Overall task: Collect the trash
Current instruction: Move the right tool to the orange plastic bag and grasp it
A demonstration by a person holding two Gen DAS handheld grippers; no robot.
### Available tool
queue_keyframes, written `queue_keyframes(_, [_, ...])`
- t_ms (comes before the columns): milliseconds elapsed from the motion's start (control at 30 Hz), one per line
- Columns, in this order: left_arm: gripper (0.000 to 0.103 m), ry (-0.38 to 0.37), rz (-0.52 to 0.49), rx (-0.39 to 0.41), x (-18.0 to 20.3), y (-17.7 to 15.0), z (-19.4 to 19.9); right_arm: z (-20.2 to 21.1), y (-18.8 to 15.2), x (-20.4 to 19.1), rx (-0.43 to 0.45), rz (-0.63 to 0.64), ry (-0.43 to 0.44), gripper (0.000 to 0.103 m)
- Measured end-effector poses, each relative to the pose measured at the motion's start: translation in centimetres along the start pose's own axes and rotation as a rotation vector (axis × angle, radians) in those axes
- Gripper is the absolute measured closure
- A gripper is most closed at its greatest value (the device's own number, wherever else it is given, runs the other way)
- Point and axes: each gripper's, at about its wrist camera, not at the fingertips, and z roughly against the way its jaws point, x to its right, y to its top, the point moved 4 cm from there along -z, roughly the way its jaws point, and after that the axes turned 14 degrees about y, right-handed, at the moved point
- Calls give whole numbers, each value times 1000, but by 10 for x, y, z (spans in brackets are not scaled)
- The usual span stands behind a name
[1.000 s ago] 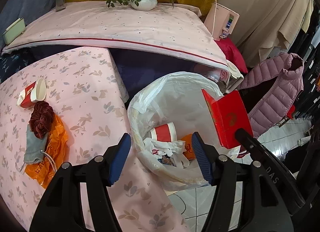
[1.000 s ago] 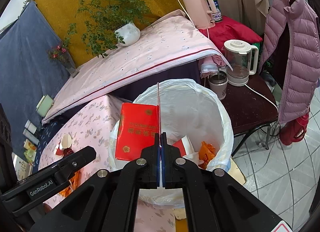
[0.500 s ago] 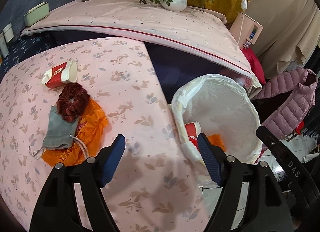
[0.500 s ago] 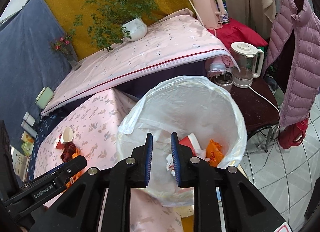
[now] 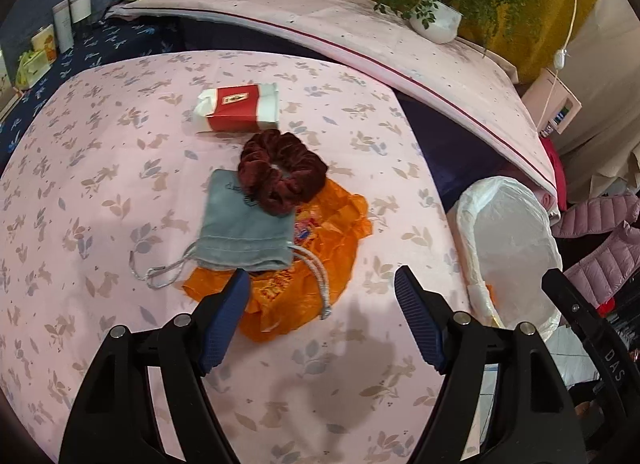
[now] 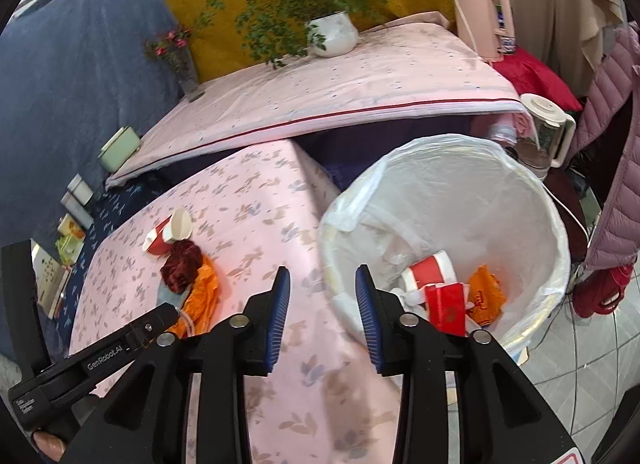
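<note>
1. In the left wrist view, the left hand-held gripper (image 5: 322, 284) sits at the bottom of the frame with its blue-padded fingers spread wide and nothing between them, above the table (image 5: 80, 152) with its pink leaf-print cloth.
2. Just past its left fingertip lies the orange plastic bag (image 5: 316, 260), crumpled flat on the table, in the lower middle of the frame.
3. A grey drawstring pouch (image 5: 244, 224) lies on the bag's left part, its cords trailing over the cloth and the bag.
4. A dark red scrunchie (image 5: 282, 170) rests on the pouch's upper right corner and the bag, at mid-frame.
5. Farther up, apart from the pile, a red and white paper cup (image 5: 238, 108) lies on its side.
6. At the right edge of the frame, off the table's edge, stands the trash bin (image 5: 472, 220) lined with a white bag.
7. In the right wrist view, the right hand-held gripper (image 6: 322, 276) is parted and holds nothing, at the lower middle of the frame over the table's edge beside the bin's rim.
8. Right of it, inside the bin, lie a red packet (image 6: 446, 306), a red and white cup (image 6: 428, 268) and an orange wrapper (image 6: 486, 296).
9. In the upper part of the frame, a potted plant (image 6: 332, 34) stands on a pink-covered surface.
</note>
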Motion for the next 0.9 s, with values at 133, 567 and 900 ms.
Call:
queue_keyframes(133, [32, 17, 57, -18, -30, 0, -6, -15, -8, -21, -42, 27, 24, 65])
queue_keyframes(567, [23, 59, 191, -54, -101, 3, -26, -85, -31, -73, -191, 57, 98, 56])
queue_keyframes(900, [23, 49, 199, -67, -110, 15, -39, -142, -28, -77, -243, 23, 89, 55])
